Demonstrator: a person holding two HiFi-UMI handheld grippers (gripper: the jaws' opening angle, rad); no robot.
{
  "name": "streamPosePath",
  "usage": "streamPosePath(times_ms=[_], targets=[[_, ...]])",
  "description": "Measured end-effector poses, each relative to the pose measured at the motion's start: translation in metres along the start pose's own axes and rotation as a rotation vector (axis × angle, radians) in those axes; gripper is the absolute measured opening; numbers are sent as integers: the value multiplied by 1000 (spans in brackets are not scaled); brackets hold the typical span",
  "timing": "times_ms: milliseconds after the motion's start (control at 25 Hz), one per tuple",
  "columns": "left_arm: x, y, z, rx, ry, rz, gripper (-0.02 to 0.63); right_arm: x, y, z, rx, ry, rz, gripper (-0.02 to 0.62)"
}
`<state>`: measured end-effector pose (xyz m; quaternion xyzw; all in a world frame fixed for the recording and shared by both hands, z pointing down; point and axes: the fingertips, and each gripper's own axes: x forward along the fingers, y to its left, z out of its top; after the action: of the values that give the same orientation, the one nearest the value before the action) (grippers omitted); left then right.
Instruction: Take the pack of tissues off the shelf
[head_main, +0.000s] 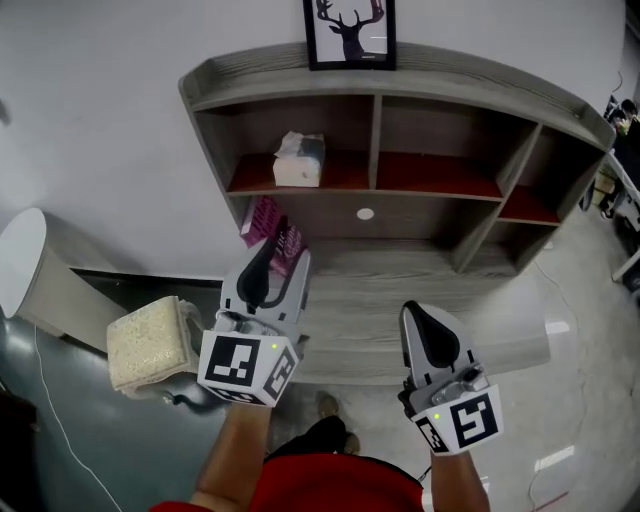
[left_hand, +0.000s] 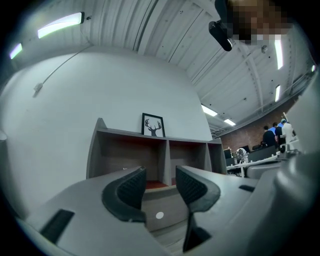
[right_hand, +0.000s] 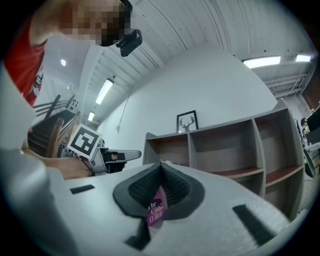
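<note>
Nearest, my two grippers. The left gripper (left_hand: 159, 186) holds its ribbed black pads (left_hand: 131, 191) a narrow gap apart, with nothing between them. The right gripper (right_hand: 161, 167) is closed tip to tip. One magenta book (head_main: 270, 228) leans by the left one. One soft white pack of tissues (head_main: 299, 160) sits in the upper-left compartment of the grey wood-grain shelf (head_main: 400, 68), apart from both.

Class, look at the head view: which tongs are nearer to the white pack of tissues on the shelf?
Left. The left tongs are directly below the white pack of tissues, under its compartment of the grey wooden shelf. The right tongs are lower and far off to its right.
</note>
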<state>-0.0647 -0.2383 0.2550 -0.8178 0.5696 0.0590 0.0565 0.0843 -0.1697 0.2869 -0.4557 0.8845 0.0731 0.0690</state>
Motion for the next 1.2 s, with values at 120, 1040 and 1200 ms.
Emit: streamPosePath(times_ms=[120, 1040, 1200], targets=[[31, 16, -11, 2, -11, 23, 241, 22, -15, -4, -18, 6, -8, 5], [200, 102, -110, 45, 327, 209, 446, 138, -98, -45, -39, 74, 16, 5], [204, 107, -114, 35, 348, 250, 443, 138, -110, -46, -28, 72, 32, 5]])
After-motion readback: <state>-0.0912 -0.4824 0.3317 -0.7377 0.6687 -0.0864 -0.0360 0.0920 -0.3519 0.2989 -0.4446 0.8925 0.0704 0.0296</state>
